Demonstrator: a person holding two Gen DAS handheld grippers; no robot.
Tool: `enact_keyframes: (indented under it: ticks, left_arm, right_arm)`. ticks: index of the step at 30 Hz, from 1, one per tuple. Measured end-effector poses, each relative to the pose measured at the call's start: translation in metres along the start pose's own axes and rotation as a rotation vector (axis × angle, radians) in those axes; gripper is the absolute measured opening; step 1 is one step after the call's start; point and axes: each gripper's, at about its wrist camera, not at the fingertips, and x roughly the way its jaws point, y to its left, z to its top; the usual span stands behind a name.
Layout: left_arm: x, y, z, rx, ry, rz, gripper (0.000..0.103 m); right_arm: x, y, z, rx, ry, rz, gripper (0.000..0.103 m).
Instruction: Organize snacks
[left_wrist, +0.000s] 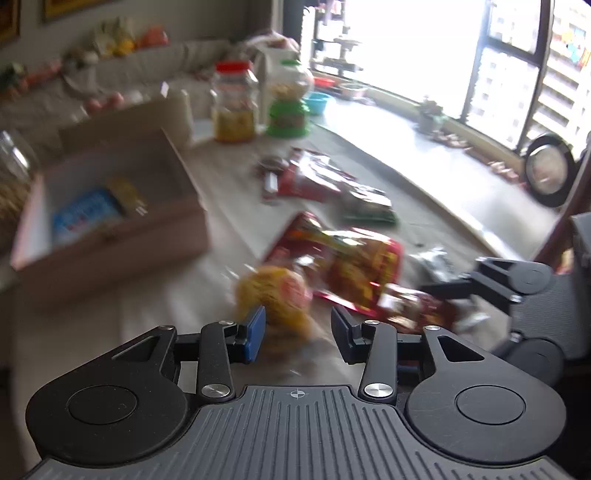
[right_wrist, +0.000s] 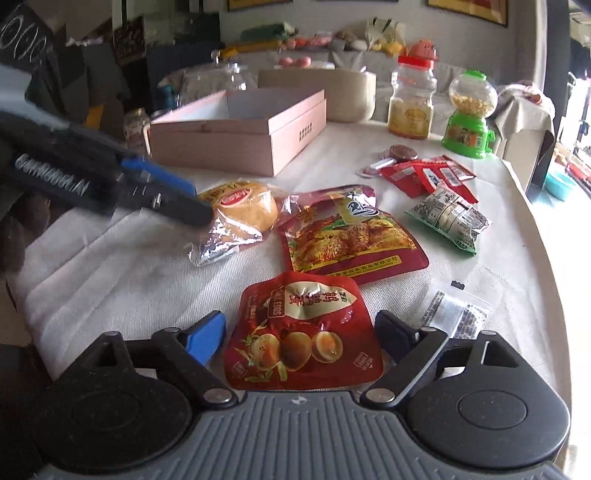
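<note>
Fingers wide on the right gripper (right_wrist: 299, 338), straddling the egg pouch (right_wrist: 303, 332) without pressing; left gripper (left_wrist: 297, 338) parted, bun (left_wrist: 275, 295) just ahead, untouched.

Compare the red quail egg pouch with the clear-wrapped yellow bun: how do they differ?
The red quail egg pouch is opaque and flat; the clear-wrapped yellow bun shows its content and bulges. The pouch lies between the right tool's open fingers; the bun lies by the left tool. Both rest on the white cloth.

Red egg pouch (right_wrist: 303, 332) flat (face up) near pink box (right_wrist: 236, 133)
</note>
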Motion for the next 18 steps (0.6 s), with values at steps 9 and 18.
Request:
enact_keyframes:
  ticks: [9, 18]
  left_arm:
    - [0.043, -0.018, 0.012, 0.083, 0.087, 0.053, 0.073]
    - [0.041, 0.009, 0.016, -0.075, 0.052, 0.041, 0.081]
  right_arm:
    - [-0.004, -0.006, -0.007, 0.036, -0.054, 0.030, 0.091]
    - [-0.007, -0.011, -0.009, 0.057, -0.071, 0.050, 0.091]
